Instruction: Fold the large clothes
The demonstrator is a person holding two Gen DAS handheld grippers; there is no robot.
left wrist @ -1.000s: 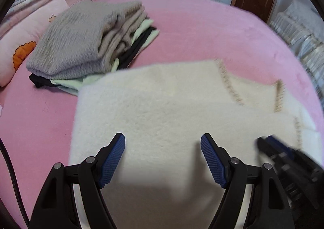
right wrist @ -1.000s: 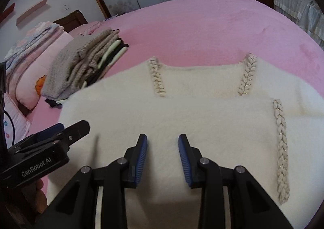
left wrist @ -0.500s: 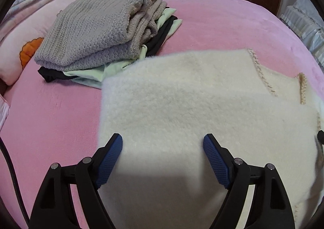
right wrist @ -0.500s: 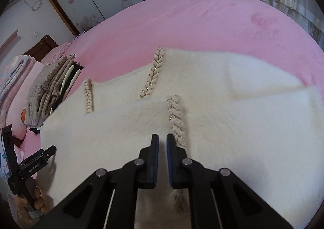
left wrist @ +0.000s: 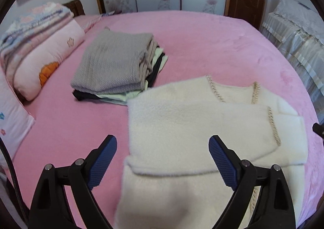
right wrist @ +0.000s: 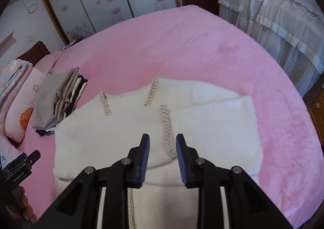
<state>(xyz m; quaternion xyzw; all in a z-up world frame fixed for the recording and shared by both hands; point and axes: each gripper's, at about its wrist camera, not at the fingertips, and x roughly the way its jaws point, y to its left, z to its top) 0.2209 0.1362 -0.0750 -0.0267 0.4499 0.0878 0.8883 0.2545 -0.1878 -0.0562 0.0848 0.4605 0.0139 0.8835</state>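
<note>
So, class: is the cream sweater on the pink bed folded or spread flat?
Partly folded. The cream sweater has a layer doubled over its lower part, the edge running across the body, and a sleeve laid over its front.

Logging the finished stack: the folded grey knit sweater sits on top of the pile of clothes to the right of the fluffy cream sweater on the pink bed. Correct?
Not quite. The pile of clothes topped by the folded grey knit sweater lies to the left of the fluffy cream sweater on the pink bed; both wrist views show this.

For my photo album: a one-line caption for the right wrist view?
Open right tool above a cream sweater, folded on the pink bed.
</note>
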